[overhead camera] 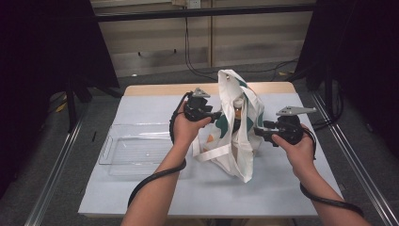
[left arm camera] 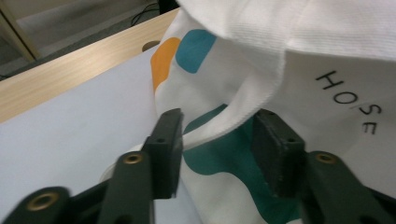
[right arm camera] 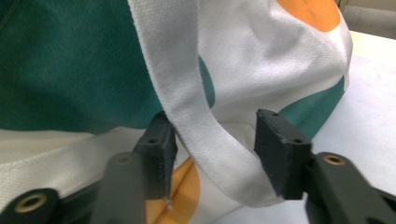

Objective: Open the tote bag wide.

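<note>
We are bracketing tote bag [overhead camera: 237,127]: left gripper [overhead camera: 217,114], right gripper [overhead camera: 258,132] jaws apart around straps; clear tray [overhead camera: 134,149] sitting left, table edge beyond.

White cloth tote bag [overhead camera: 237,136] w/ teal & orange blobs, black lettering on one side, stands slumped mid-table, mouth up, top crumpled. A bottle-like thing pokes up inside, can't tell what exactly. One webbing strap [right arm camera: 205,135] loops down its side, another strap [overhead camera: 211,153] trails onto the table at its front-left.
</note>
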A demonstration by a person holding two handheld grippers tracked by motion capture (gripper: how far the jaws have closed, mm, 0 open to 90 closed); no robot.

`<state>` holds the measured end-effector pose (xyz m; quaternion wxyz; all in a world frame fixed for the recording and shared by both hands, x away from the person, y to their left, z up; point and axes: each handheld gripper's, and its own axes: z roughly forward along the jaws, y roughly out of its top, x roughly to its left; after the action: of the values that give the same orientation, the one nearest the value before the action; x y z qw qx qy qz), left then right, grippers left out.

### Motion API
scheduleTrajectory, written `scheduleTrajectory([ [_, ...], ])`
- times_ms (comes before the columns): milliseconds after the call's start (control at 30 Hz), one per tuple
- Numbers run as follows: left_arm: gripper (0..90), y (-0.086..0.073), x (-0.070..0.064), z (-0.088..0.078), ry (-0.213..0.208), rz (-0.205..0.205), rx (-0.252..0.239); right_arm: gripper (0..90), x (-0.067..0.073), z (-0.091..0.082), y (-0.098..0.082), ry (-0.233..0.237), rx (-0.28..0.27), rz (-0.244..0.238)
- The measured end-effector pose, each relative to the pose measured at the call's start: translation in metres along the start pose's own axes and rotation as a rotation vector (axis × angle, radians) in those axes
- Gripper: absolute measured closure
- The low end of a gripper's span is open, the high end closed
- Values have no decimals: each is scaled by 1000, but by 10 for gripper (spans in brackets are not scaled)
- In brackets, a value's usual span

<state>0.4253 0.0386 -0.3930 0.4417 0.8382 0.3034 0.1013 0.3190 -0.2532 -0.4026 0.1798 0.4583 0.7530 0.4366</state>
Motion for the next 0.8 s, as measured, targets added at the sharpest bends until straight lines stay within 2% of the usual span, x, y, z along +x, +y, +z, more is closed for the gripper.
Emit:
scheduleTrajectory([
  [33, 579, 0, 0, 0, 0, 0, 0, 509, 0, 0, 0, 0, 0, 0],
  [67, 621, 0, 0, 1, -11, -17, 2, 543, -2, -1, 0, 4, -4, 5],
  [133, 649, 0, 0, 3, -41, -37, 12, 568, -3, -2, 0, -1, -4, 8],
  [167, 671, 1, -1, 4, -44, -20, 26, 585, -3, -2, 0, 1, -6, 9],
  [233, 709, 2, -2, 4, -61, -30, 36, 615, -4, -4, 0, -4, -8, 13],
  [333, 755, 3, -3, 4, -59, -44, 41, 641, -4, -4, 0, 2, -10, 16],
  [367, 755, 3, -3, 4, -72, -51, 40, 645, -4, -4, 0, 3, -11, 15],
  [433, 763, 3, -4, 3, -61, -33, 50, 640, -4, -5, 1, 15, -17, 30],
  [467, 764, 3, -4, 2, -72, -41, 46, 658, -3, -5, 0, 13, -13, 24],
  [633, 827, 3, -1, 0, -71, -65, 50, 740, -4, -5, -1, 15, -23, 43],
  [667, 836, 3, -1, 0, -71, -65, 50, 751, -5, -5, -2, 14, -24, 44],
  [700, 847, 2, 1, 0, -77, -88, 42, 759, -6, -6, -2, 11, -26, 50],
  [800, 864, 1, 4, -2, -69, -97, 44, 774, -9, -8, -5, 0, -25, 62],
])
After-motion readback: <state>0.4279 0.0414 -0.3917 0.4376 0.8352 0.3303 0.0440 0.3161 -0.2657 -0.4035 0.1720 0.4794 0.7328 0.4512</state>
